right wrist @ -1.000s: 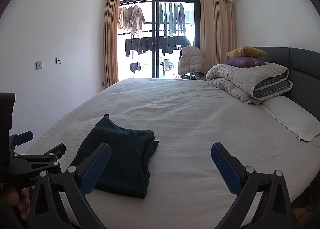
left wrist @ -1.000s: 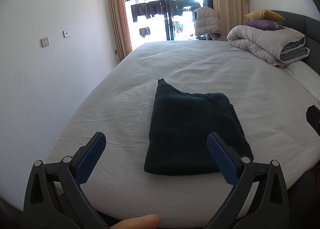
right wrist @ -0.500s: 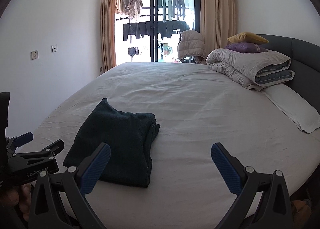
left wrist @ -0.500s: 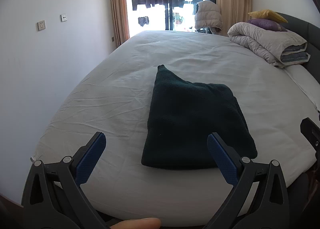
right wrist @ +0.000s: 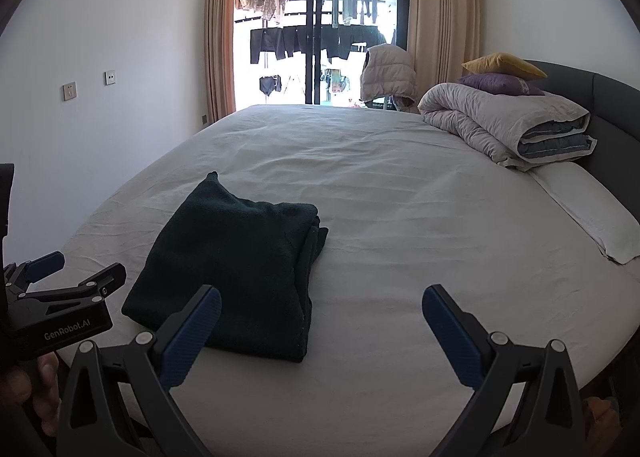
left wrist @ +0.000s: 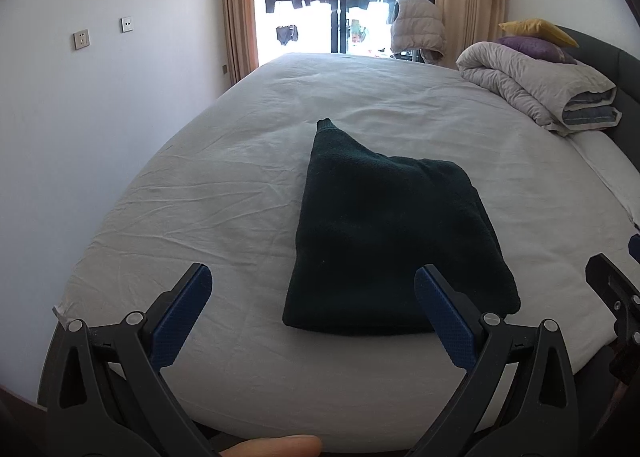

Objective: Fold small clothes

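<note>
A dark green knitted garment [left wrist: 384,241] lies folded in a neat stack on the white bed sheet [left wrist: 224,193] near the bed's front edge; a narrow corner sticks out at its far end. It also shows in the right wrist view [right wrist: 236,261]. My left gripper [left wrist: 312,313] is open and empty, held just in front of the garment's near edge. My right gripper [right wrist: 320,333] is open and empty, to the right of the garment above bare sheet. The left gripper [right wrist: 60,297] shows at the left edge of the right wrist view.
A folded grey duvet [right wrist: 508,125] with a purple and a yellow pillow [right wrist: 504,65] lies at the bed's far right, beside a white pillow [right wrist: 592,213] and the dark headboard [right wrist: 612,117]. A wall is at the left. A balcony door with hanging clothes [right wrist: 320,29] is behind.
Both grippers have shifted slightly; the views have tilted down and come a little closer to the bed. The garment has not moved. Both stay open.
</note>
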`<state>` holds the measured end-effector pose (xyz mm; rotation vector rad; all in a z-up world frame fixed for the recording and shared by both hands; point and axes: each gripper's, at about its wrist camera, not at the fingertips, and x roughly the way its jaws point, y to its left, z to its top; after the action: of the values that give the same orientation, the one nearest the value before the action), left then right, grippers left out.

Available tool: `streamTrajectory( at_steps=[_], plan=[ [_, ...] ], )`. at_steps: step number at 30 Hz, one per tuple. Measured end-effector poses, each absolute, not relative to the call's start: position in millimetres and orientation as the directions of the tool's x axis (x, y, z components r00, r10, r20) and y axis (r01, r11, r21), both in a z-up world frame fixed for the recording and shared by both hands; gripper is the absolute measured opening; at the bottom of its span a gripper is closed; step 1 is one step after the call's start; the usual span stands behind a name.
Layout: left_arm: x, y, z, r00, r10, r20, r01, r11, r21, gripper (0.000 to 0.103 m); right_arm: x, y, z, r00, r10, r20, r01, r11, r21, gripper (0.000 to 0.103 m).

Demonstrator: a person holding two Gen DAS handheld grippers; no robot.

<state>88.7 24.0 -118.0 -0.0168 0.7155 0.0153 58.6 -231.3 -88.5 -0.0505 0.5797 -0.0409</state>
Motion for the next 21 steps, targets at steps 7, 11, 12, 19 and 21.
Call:
streamTrajectory(
  at_steps=[7,11,12,19,21],
  plan=[
    [91.3,24.1,-121.7,0.748,0.006,-0.663,-0.019,1.000,-0.012,0.103,63.0,-232.7,-90.8,0.827,-0.051,-0.559,0.024,0.998,-0.055,0.103],
    [93.0,24.8,-123.9,0.744,0.005,-0.668,-0.021,1.000,-0.017,0.103,64.6,-232.5,-91.2,0.825,-0.050,-0.562,0.023,0.998,-0.056,0.103],
    [93.3,24.6,-124.4,0.744,0.005,-0.668,-0.021,1.000,-0.016,0.103,65.2,-232.6,-91.8,0.824,-0.050,-0.564,0.022,0.998,-0.056,0.103],
    [94.7,24.2,-128.4,0.738,-0.001,-0.675,-0.016,1.000,-0.019,0.103,67.3,-232.5,-93.5,0.821,-0.048,-0.568,0.021,0.998,-0.054,0.103],
    [95.6,24.8,-129.6,0.736,-0.003,-0.677,-0.016,1.000,-0.022,0.103,67.9,-232.4,-94.4,0.820,-0.048,-0.570,0.021,0.998,-0.054,0.103]
  ],
)
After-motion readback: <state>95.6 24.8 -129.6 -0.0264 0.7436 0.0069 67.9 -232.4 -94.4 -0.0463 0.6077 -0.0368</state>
